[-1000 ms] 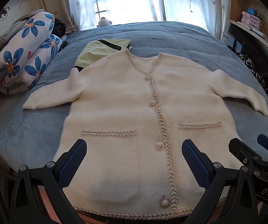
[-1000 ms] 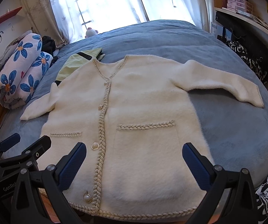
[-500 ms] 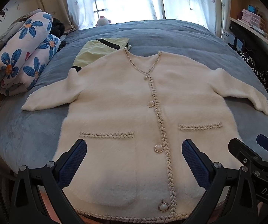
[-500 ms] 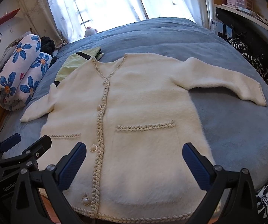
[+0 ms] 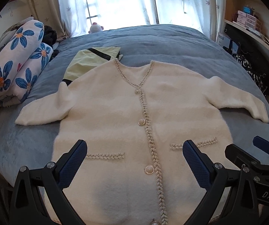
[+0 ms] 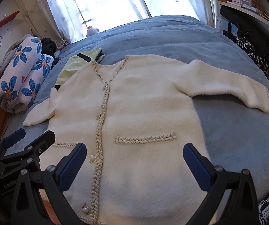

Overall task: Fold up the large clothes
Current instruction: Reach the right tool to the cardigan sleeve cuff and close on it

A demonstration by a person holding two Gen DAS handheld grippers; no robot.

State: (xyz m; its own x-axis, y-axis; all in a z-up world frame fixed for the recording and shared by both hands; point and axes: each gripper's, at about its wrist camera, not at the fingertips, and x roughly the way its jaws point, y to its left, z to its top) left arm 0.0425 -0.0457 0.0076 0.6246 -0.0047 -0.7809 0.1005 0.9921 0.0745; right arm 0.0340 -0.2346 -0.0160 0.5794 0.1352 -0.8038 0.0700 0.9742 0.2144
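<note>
A fluffy cream cardigan (image 5: 115,116) with braided trim and pearl buttons lies flat and face up on the blue bed (image 5: 153,41), both sleeves spread out. It also shows in the right wrist view (image 6: 143,108). My left gripper (image 5: 134,163) is open and empty, hovering above the cardigan's lower front near the hem. My right gripper (image 6: 134,163) is open and empty above the right pocket. The right gripper shows at the right edge of the left wrist view (image 5: 259,157); the left gripper shows at the left of the right wrist view (image 6: 22,146).
A folded pale green garment (image 5: 91,60) lies under the cardigan's left shoulder. A rolled floral quilt (image 5: 14,65) sits at the bed's left. Dark clothes (image 5: 256,71) hang off the right side by shelves. A small plush toy (image 5: 96,28) sits by the window.
Both grippers have moved forward over the cardigan, so the hem has slid down toward the bottom of both views. The cardigan itself has not moved.
</note>
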